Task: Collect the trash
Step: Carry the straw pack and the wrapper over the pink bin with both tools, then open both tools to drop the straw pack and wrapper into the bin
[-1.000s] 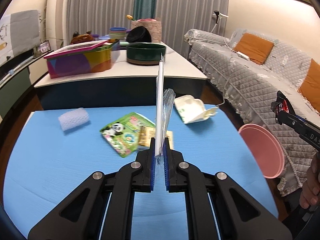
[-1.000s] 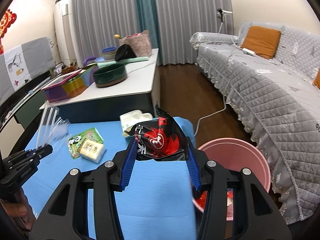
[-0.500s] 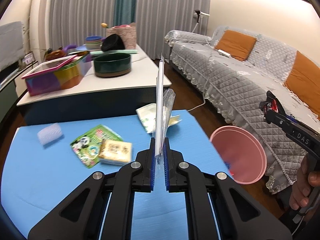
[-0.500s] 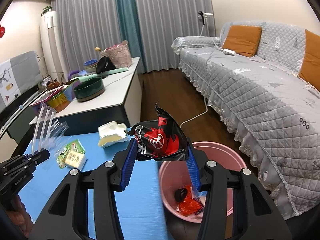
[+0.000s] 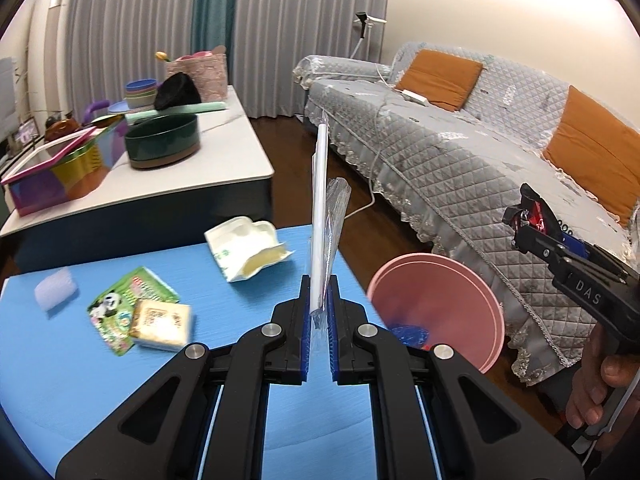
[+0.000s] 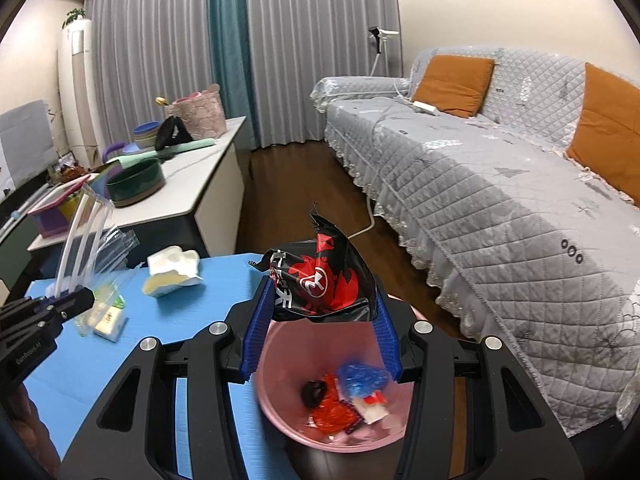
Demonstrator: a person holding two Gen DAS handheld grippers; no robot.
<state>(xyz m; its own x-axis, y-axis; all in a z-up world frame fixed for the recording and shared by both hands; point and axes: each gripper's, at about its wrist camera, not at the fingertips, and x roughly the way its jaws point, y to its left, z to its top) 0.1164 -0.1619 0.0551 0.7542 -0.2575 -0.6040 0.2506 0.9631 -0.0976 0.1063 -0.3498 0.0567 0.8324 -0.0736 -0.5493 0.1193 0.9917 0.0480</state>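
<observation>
Two wrappers held; black wrapper [image 6: 320, 280] above bin [image 6: 280, 420]

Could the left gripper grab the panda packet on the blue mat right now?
Probably not as things stand: the left gripper is shut on a clear sleeve of white straws. The panda packet lies in the open, partly under a tissue pack.

The snack wrapper [image 6: 320, 280] is glossy, crinkled foil. The straws [image 5: 320, 208] sit in clear shiny plastic film. The bin [image 6: 280, 360] is smooth pink plastic; the mat [image 5: 80, 360] matt blue; the sofa cover [image 6: 500, 220] quilted cloth.
</observation>
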